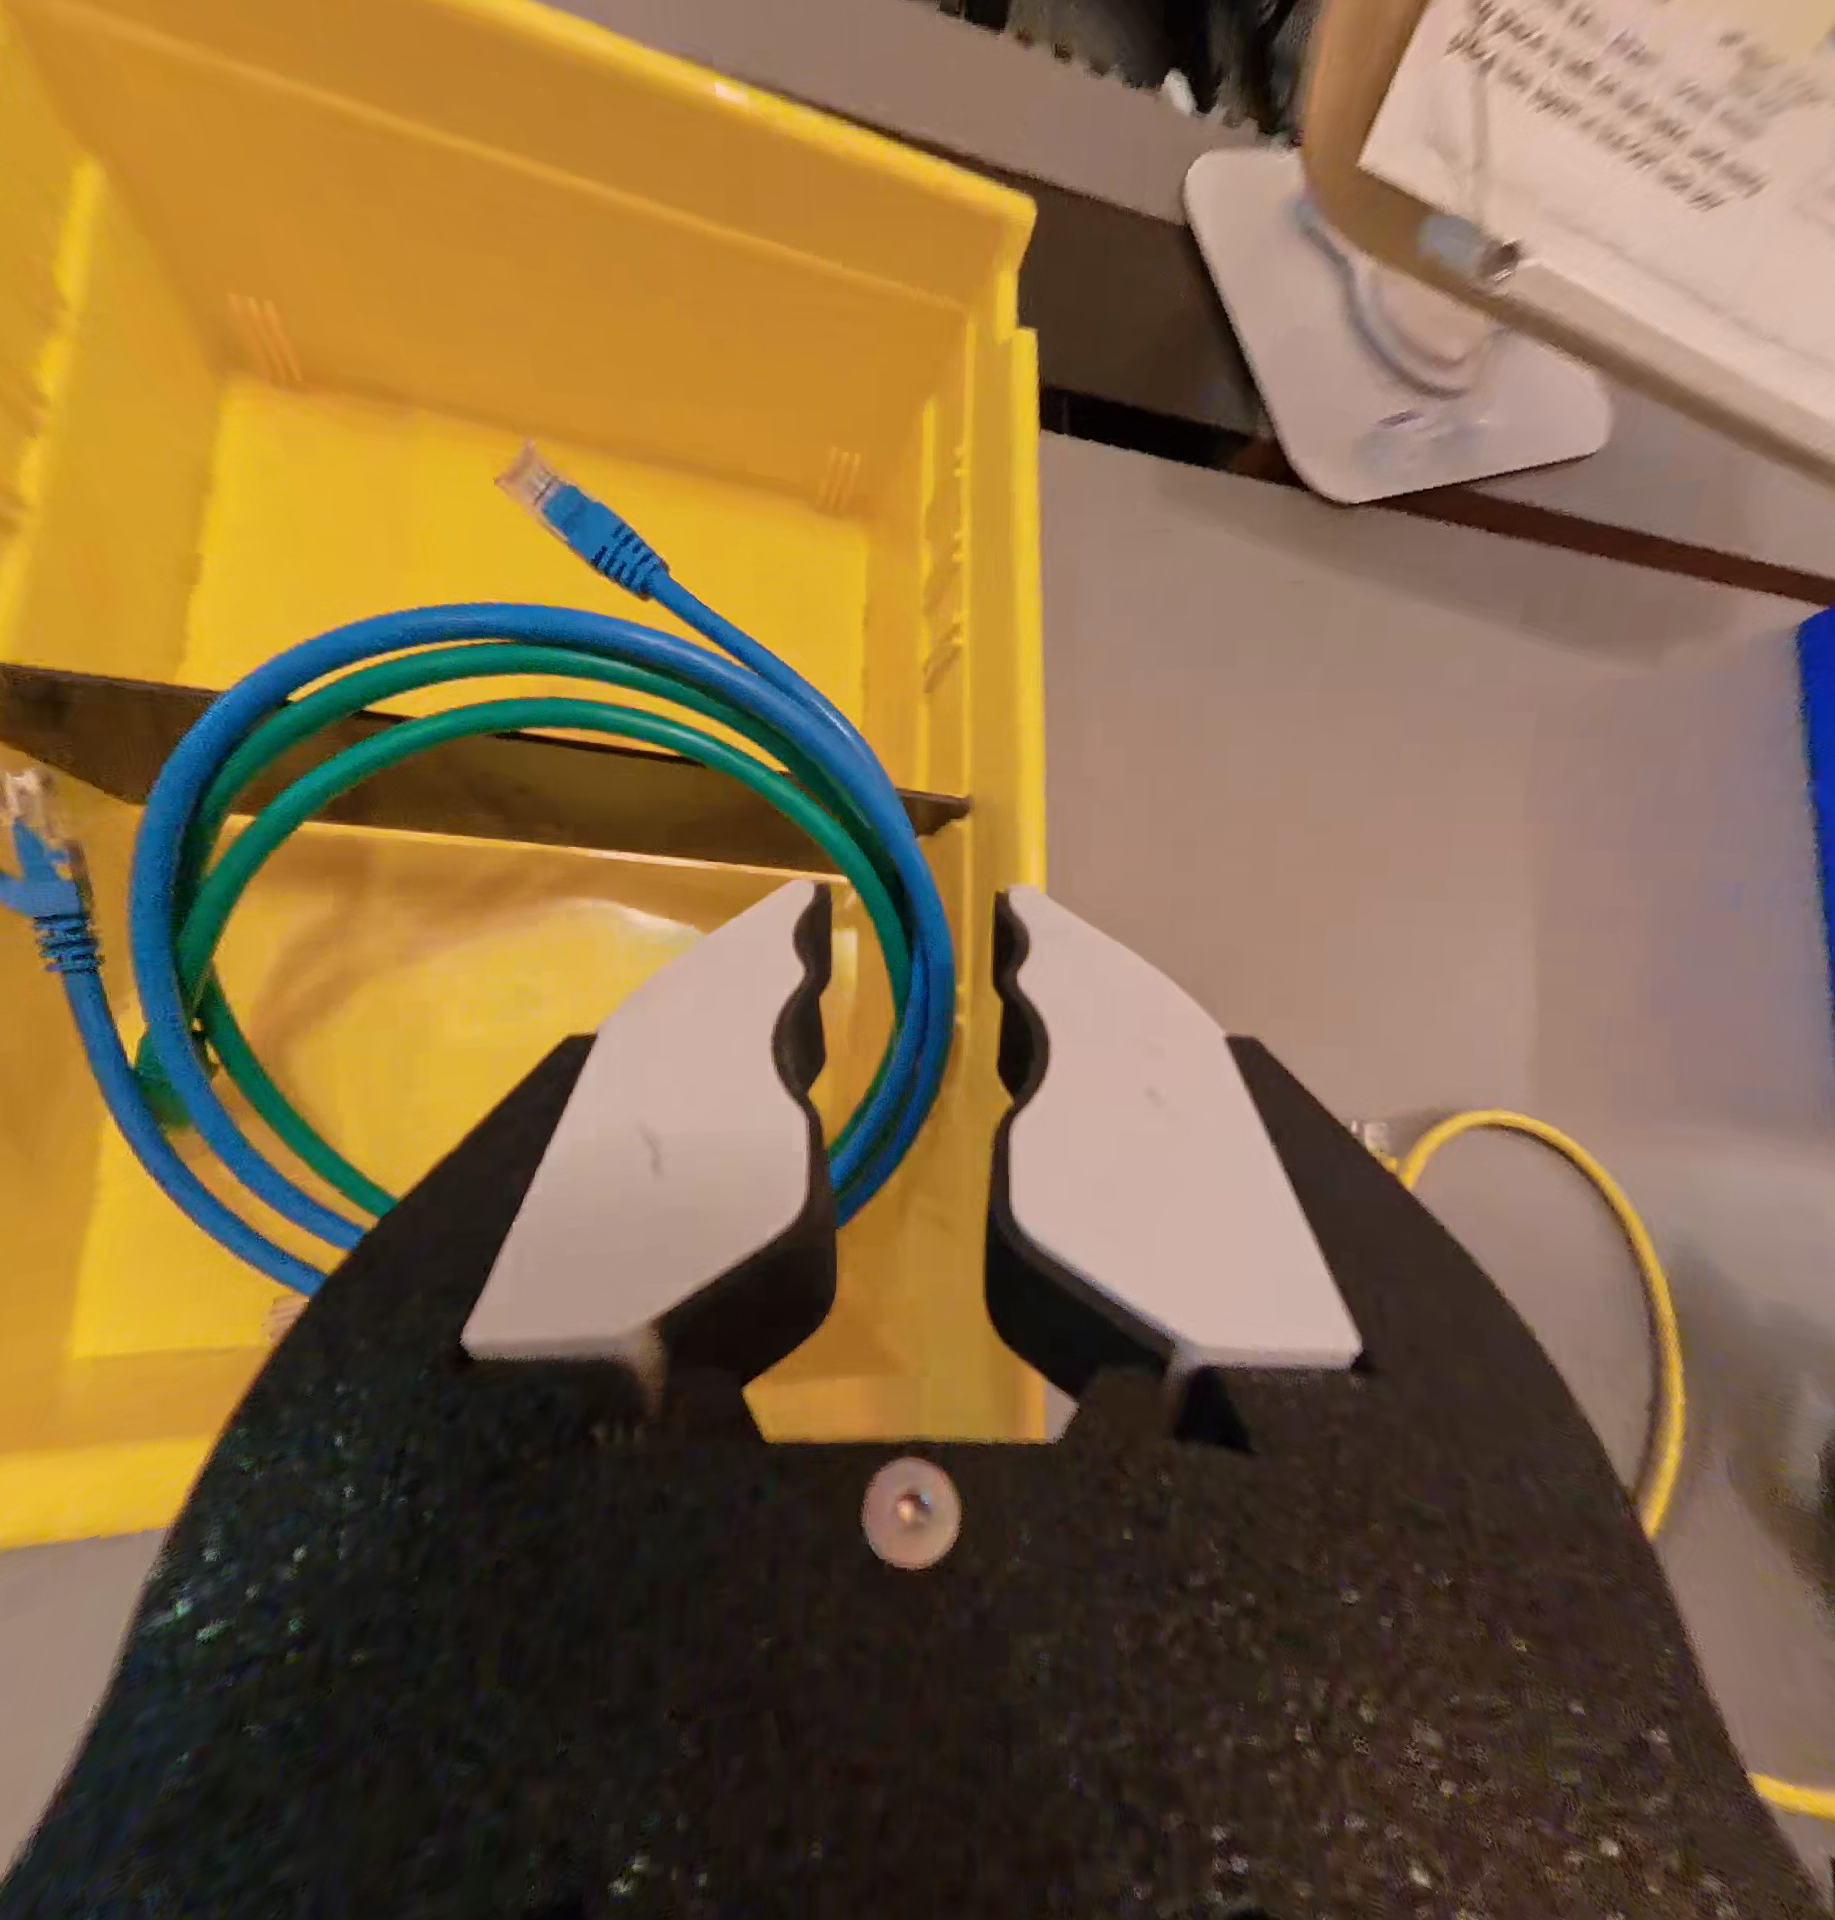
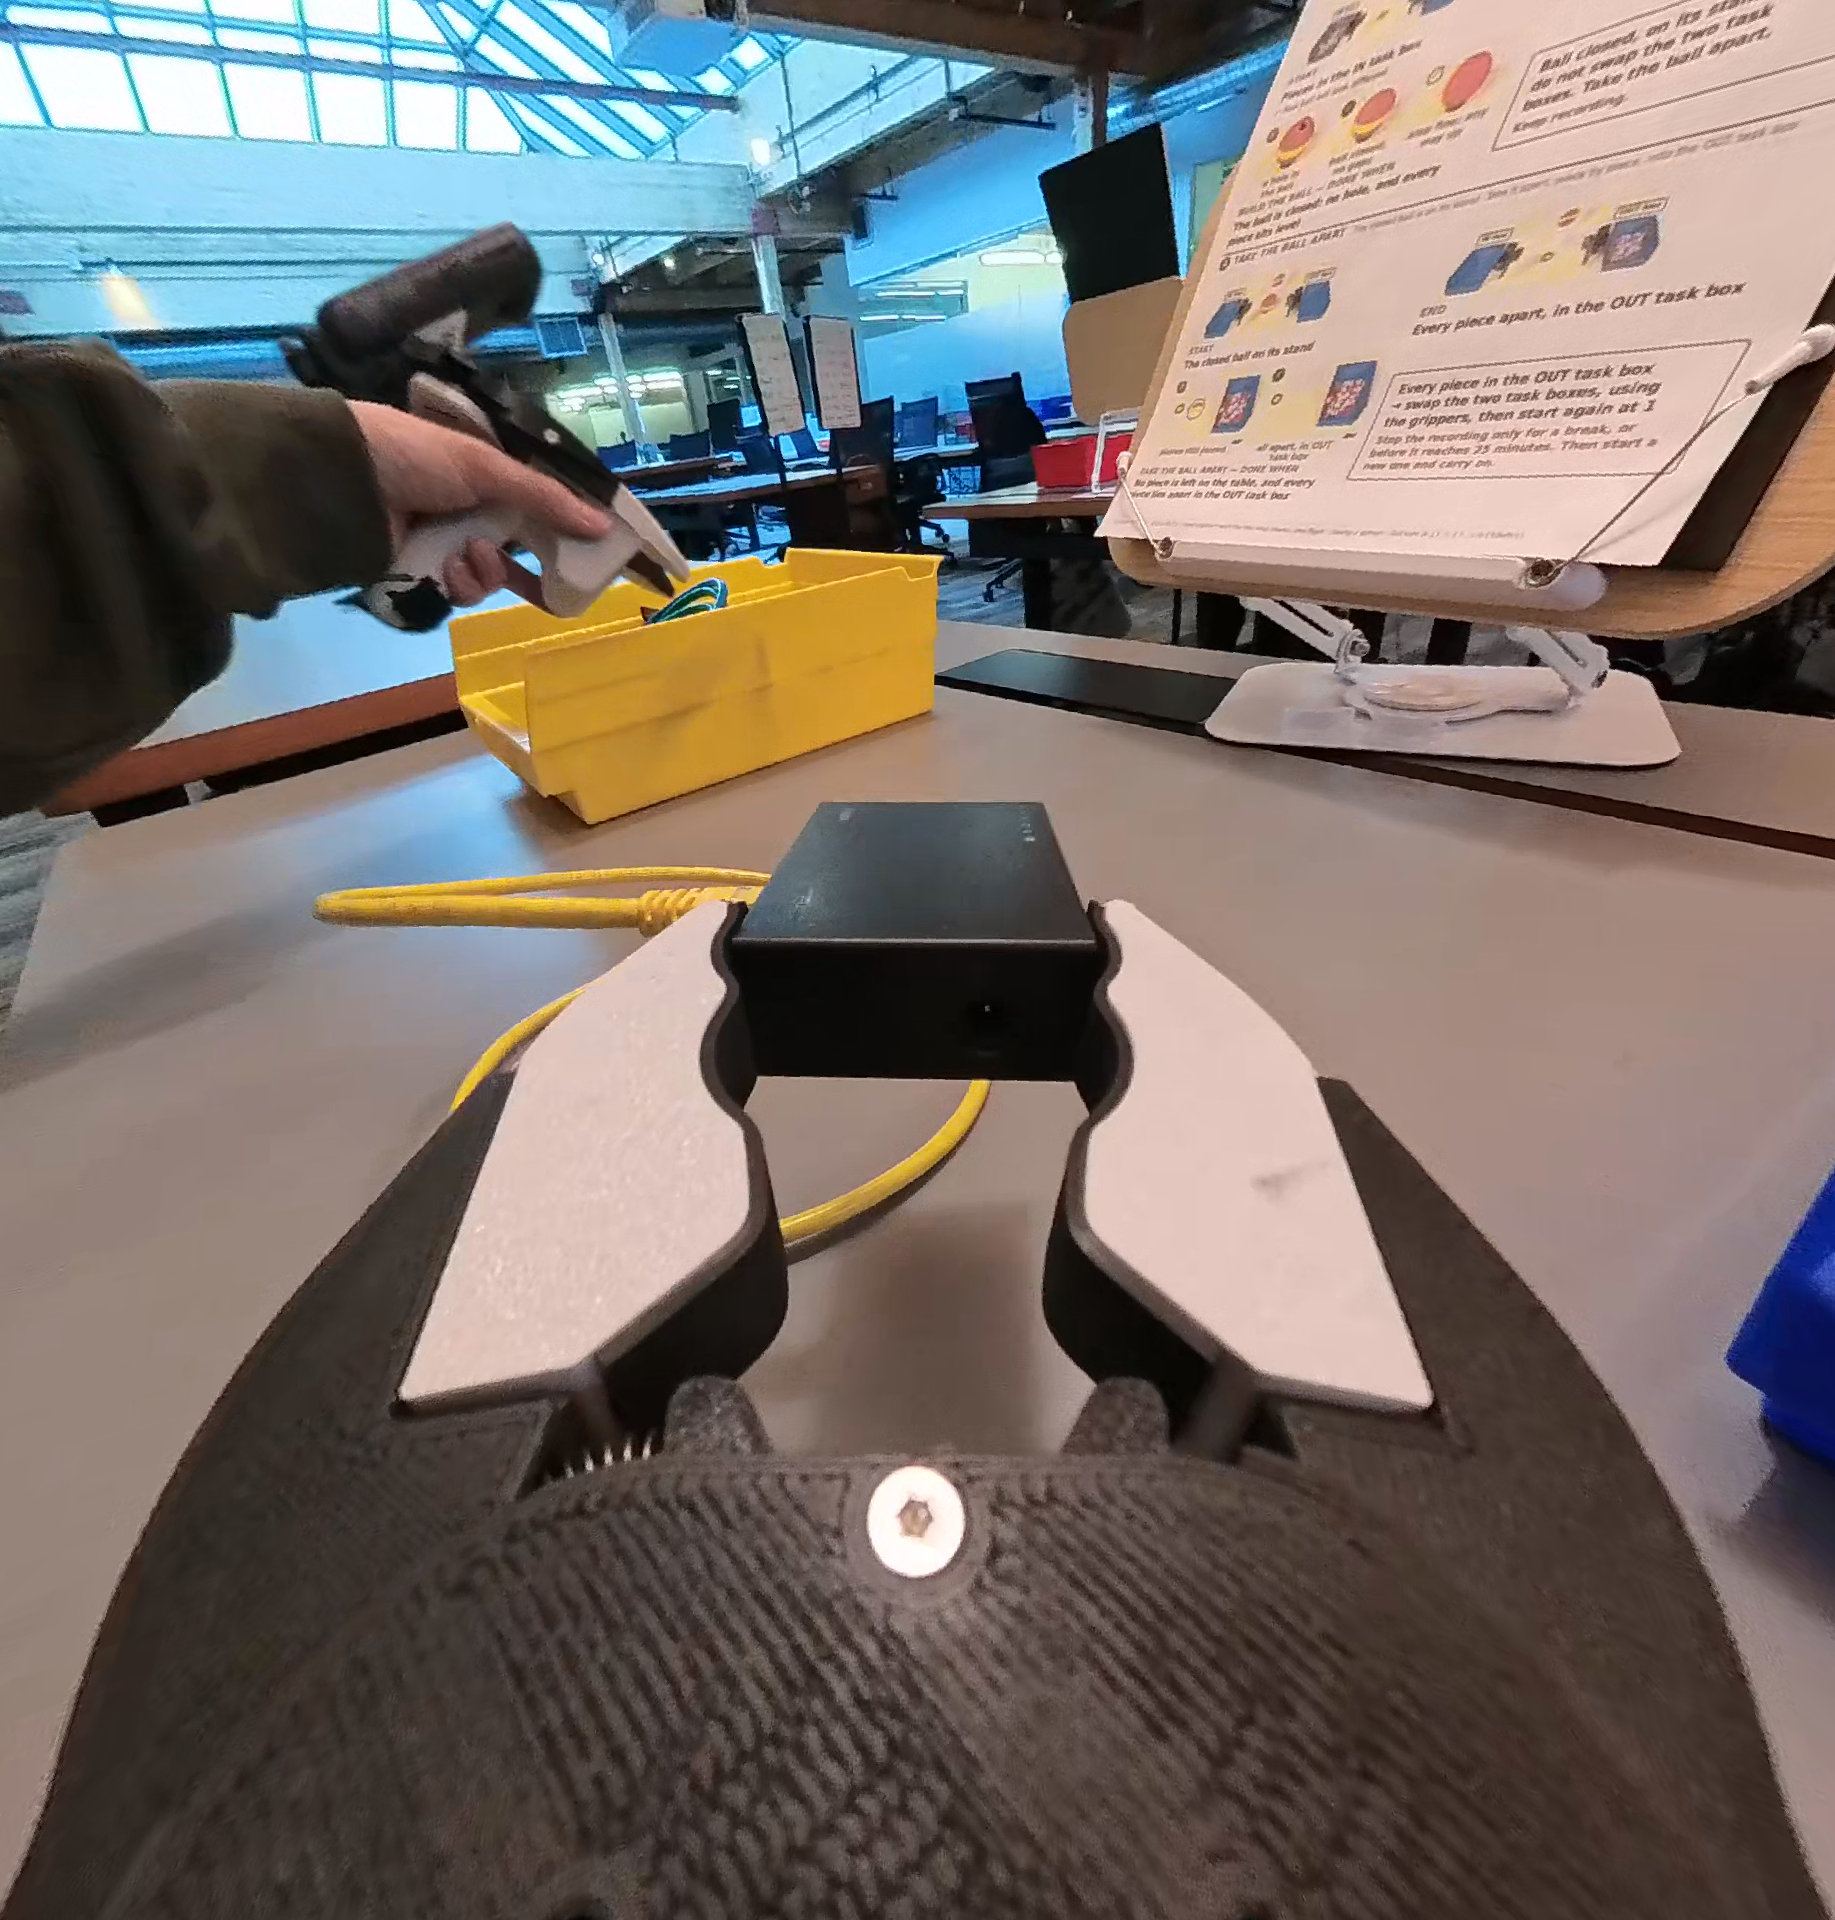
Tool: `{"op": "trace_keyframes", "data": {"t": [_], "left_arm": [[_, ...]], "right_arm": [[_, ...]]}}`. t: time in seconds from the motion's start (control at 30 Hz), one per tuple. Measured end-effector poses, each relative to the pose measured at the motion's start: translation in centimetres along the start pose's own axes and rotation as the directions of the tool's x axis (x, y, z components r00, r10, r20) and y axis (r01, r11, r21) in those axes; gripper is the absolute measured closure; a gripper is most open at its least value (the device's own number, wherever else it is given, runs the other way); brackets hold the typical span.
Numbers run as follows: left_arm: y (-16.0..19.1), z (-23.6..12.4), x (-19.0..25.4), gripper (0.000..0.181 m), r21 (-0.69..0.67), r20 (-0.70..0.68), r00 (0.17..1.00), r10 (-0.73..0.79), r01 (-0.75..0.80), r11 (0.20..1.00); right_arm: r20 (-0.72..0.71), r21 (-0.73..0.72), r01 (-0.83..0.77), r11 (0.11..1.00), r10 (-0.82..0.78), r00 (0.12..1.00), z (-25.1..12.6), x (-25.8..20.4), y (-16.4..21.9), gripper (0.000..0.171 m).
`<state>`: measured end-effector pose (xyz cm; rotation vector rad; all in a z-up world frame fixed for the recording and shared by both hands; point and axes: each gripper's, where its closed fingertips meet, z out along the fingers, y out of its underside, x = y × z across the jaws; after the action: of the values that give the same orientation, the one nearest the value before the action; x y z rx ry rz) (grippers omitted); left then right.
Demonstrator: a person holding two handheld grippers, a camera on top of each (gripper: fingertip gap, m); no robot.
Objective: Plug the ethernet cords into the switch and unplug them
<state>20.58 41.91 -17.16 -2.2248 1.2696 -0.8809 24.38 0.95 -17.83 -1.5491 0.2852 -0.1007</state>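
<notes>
The bin [image 1: 601, 312] is bright yellow, with a black divider [image 1: 539, 779] across it. Inside lie a blue cord [image 1: 539, 623] with clear plug tips and a green cord [image 1: 580, 717]. The left gripper [image 1: 908, 935] and the right gripper [image 2: 913, 935] both have pale grey fingers [image 1: 674, 1122] lined in black on a speckled black body. The switch [image 2: 913, 914] is plain black; the cord [image 2: 539, 904] beside it is yellow. The counter [image 2: 1412, 987] is flat grey, the box [image 2: 1817, 1320] at its right edge deep blue, the sleeve [image 2: 113, 520] olive green
</notes>
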Motion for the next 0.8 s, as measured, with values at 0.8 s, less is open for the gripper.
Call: {"op": "trace_keyframes", "data": {"t": [0.8], "left_arm": [[-0.8, 1.7, -3.0, 0.156, -0.226, 0.299, 0.952, 0.058, 0.012, 0.974]], "right_arm": [[0.051, 0.037, -0.073, 0.997, 0.071, 0.996, -0.2, 0.3, -0.5, 0.110]]}}
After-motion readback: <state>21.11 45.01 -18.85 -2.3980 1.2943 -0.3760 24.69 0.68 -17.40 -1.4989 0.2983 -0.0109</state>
